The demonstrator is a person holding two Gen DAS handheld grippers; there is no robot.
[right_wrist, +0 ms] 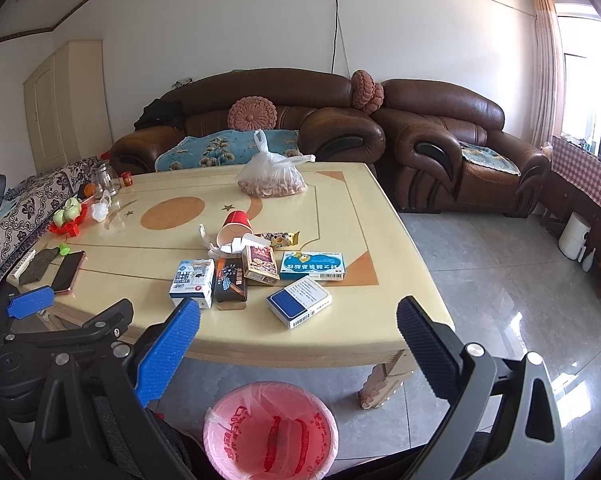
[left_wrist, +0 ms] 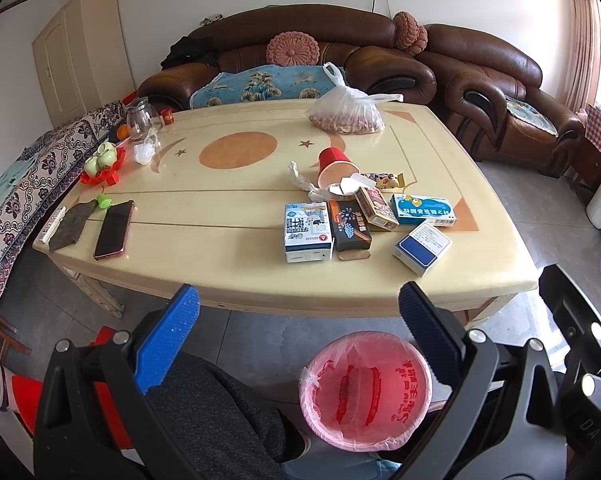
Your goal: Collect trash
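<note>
Bin (left_wrist: 365, 390) below jaws, boxes (left_wrist: 308, 232) beyond

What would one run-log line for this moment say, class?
stage: before first pick | left gripper: open, empty | right gripper: open, empty | boxes and tipped red cup: on table | pink-lined bin: on floor, looks empty

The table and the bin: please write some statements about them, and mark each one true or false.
1. The red cup lies on its side on the table. True.
2. The bin stands on the table. False: it stands on the floor, in front of the table.
3. The left tool holds a box. False: it is open and holds nothing.
4. A phone lies near the table's left edge. True.
5. The bin has a pink liner. True.
6. The right tool is shut on the cup. False: it is open and empty, short of the table.
</note>
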